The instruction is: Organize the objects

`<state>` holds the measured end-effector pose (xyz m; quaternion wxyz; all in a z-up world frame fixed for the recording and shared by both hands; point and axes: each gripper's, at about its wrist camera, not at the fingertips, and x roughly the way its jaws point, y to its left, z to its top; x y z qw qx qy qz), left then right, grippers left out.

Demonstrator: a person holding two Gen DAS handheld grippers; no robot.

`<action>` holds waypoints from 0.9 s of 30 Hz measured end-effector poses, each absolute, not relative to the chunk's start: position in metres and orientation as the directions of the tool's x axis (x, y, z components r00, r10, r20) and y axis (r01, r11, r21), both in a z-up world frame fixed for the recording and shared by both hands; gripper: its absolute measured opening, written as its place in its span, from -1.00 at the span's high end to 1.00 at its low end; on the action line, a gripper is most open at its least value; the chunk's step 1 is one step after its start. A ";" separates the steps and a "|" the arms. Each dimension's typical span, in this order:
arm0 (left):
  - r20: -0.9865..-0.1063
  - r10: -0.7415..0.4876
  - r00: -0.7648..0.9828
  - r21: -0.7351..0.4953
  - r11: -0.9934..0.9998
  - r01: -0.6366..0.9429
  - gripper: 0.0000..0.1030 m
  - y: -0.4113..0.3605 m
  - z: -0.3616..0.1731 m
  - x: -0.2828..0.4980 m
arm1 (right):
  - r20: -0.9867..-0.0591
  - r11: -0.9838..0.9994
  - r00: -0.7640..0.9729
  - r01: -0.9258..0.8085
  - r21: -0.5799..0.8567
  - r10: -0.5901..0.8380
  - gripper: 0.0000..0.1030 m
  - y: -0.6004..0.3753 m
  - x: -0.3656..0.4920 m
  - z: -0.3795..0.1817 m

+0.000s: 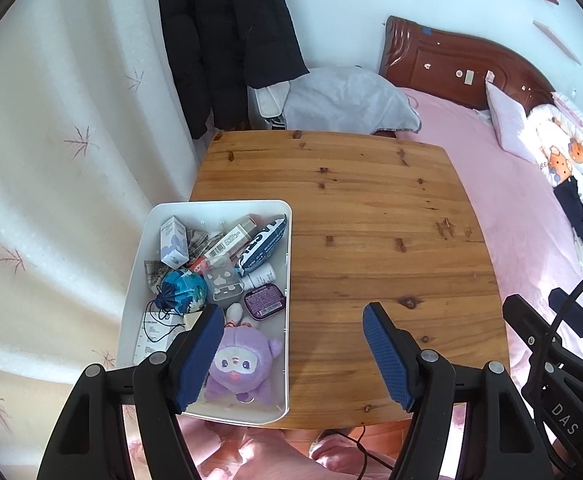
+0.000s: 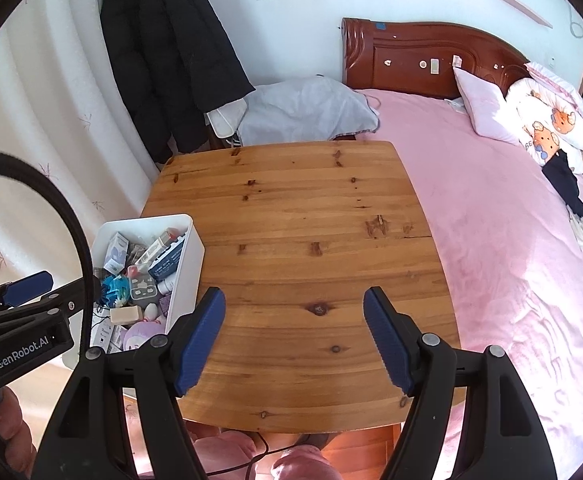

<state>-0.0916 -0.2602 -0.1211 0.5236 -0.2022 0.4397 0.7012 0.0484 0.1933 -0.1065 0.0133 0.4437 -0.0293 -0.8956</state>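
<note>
A white bin (image 1: 288, 280) sits on the left side of a wooden table (image 1: 371, 220). It holds a purple plush toy (image 1: 241, 364), a blue drawstring pouch (image 1: 183, 292), a purple tin (image 1: 264, 303), a blue packet (image 1: 265, 244), small boxes and other items. My left gripper (image 1: 293, 354) is open and empty above the table's near edge, its left finger over the bin. The bin also shows in the right wrist view (image 2: 189, 264). My right gripper (image 2: 293, 336) is open and empty over the bare table (image 2: 299, 220).
A bed with a pink cover (image 2: 511, 240) runs along the table's right side, with pillows (image 2: 487, 104) and a wooden headboard (image 2: 411, 56). A black coat (image 2: 163, 60) hangs behind the table. White curtains (image 1: 51, 160) hang to the left.
</note>
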 end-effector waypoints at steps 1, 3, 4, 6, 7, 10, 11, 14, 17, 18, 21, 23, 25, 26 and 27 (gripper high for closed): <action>-0.744 0.556 -0.370 0.405 -0.066 -0.912 -0.42 -0.261 -0.121 -0.091 | -0.793 -0.998 -0.607 0.000 0.065 -0.051 -0.46 0.193 0.048 -0.107; -0.744 0.558 -0.368 0.402 -0.067 -0.913 -0.42 -0.261 -0.121 -0.091 | -0.792 -0.998 -0.609 0.007 0.064 -0.055 -0.46 0.193 0.048 -0.107; -0.744 0.558 -0.368 0.401 -0.068 -0.913 -0.42 -0.261 -0.122 -0.091 | -0.791 -0.998 -0.609 0.009 0.063 -0.056 -0.46 0.193 0.048 -0.107; -0.744 0.558 -0.366 0.399 -0.068 -0.914 -0.42 -0.262 -0.122 -0.091 | -0.790 -0.998 -0.610 0.012 0.061 -0.056 -0.46 0.193 0.047 -0.107; -0.746 0.557 -0.365 0.398 -0.067 -0.915 -0.42 -0.263 -0.123 -0.091 | -0.790 -0.998 -0.610 0.013 0.061 -0.056 -0.46 0.194 0.047 -0.107; -0.748 0.555 -0.363 0.400 -0.058 -0.914 -0.42 -0.263 -0.125 -0.089 | -0.791 -0.998 -0.609 0.010 0.063 -0.056 -0.46 0.194 0.047 -0.107; -0.749 0.555 -0.362 0.402 -0.055 -0.914 -0.42 -0.264 -0.125 -0.088 | -0.792 -0.998 -0.607 0.010 0.063 -0.056 -0.46 0.194 0.047 -0.107; -0.749 0.556 -0.362 0.404 -0.050 -0.913 -0.42 -0.264 -0.126 -0.086 | -0.794 -0.998 -0.606 0.005 0.065 -0.054 -0.46 0.195 0.046 -0.108; -0.747 0.558 -0.360 0.407 -0.044 -0.913 -0.42 -0.267 -0.125 -0.085 | -0.794 -0.998 -0.606 0.002 0.069 -0.056 -0.46 0.196 0.047 -0.107; -0.748 0.558 -0.360 0.408 -0.042 -0.912 -0.42 -0.267 -0.125 -0.084 | -0.794 -0.998 -0.606 0.003 0.070 -0.057 -0.46 0.196 0.047 -0.107; -0.748 0.558 -0.360 0.410 -0.038 -0.911 -0.42 -0.267 -0.126 -0.083 | -0.794 -0.998 -0.606 0.003 0.066 -0.055 -0.46 0.196 0.047 -0.107; -0.748 0.557 -0.360 0.410 -0.038 -0.911 -0.42 -0.268 -0.126 -0.083 | -0.793 -0.998 -0.607 0.002 0.065 -0.053 -0.46 0.197 0.047 -0.107; -0.749 0.557 -0.360 0.410 -0.037 -0.911 -0.42 -0.268 -0.126 -0.082 | -0.793 -0.998 -0.607 -0.001 0.065 -0.052 -0.46 0.198 0.047 -0.107; -0.748 0.557 -0.360 0.410 -0.037 -0.911 -0.42 -0.268 -0.126 -0.082 | -0.793 -0.998 -0.606 -0.001 0.066 -0.052 -0.46 0.198 0.047 -0.108; -0.749 0.557 -0.359 0.410 -0.037 -0.911 -0.42 -0.268 -0.126 -0.082 | -0.793 -0.998 -0.606 -0.002 0.067 -0.052 -0.46 0.199 0.048 -0.108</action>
